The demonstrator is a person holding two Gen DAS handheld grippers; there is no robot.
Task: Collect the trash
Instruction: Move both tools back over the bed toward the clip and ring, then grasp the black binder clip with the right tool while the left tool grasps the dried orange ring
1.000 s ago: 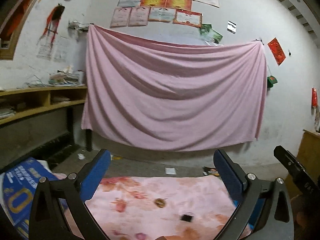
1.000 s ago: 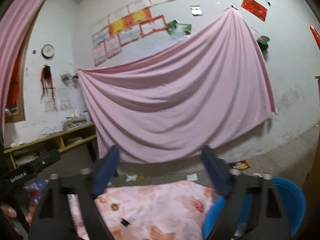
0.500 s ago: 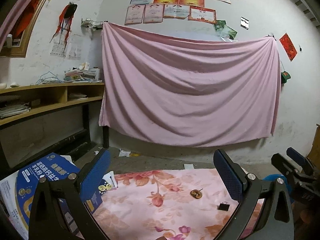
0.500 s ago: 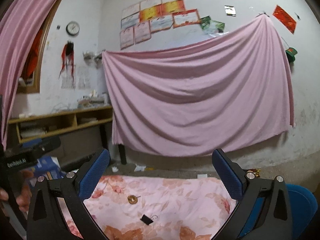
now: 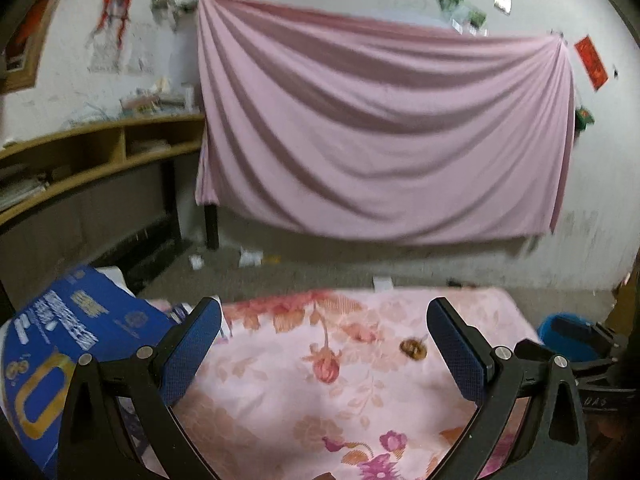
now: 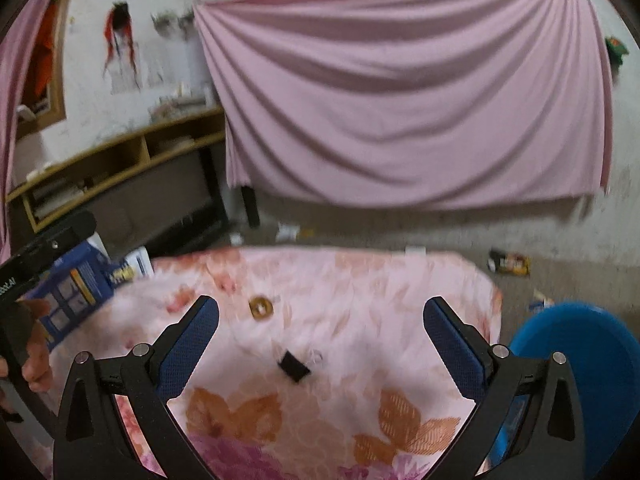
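Black scrap: a small dark piece (image 6: 294,366) lies flat on the flowered cloth (image 6: 320,408), right in the gap ahead of the right gripper (image 6: 320,344), touching neither pad; it looks like a binder clip, though blur makes that uncertain.
Brown ring: a little round brown bit (image 6: 260,307) sits farther back on the same cloth; from the left wrist camera it (image 5: 414,349) shows just inside the right-hand finger.
Right gripper: blue pads spread wide, nothing between them but cloth and that scrap below.
Left gripper: the left gripper (image 5: 324,344) is spread wide too, empty, angled down over the cloth.
Blue bin: a round blue container (image 6: 576,360) stands just off the cloth's right edge.
Blue carton: a printed blue box (image 5: 68,344) rests at the cloth's left edge.
Floor: a wrapper (image 6: 510,262) and paper scraps (image 6: 288,233) lie scattered beyond the cloth.
Backdrop: a pink sheet (image 6: 400,100) hangs across the wall.
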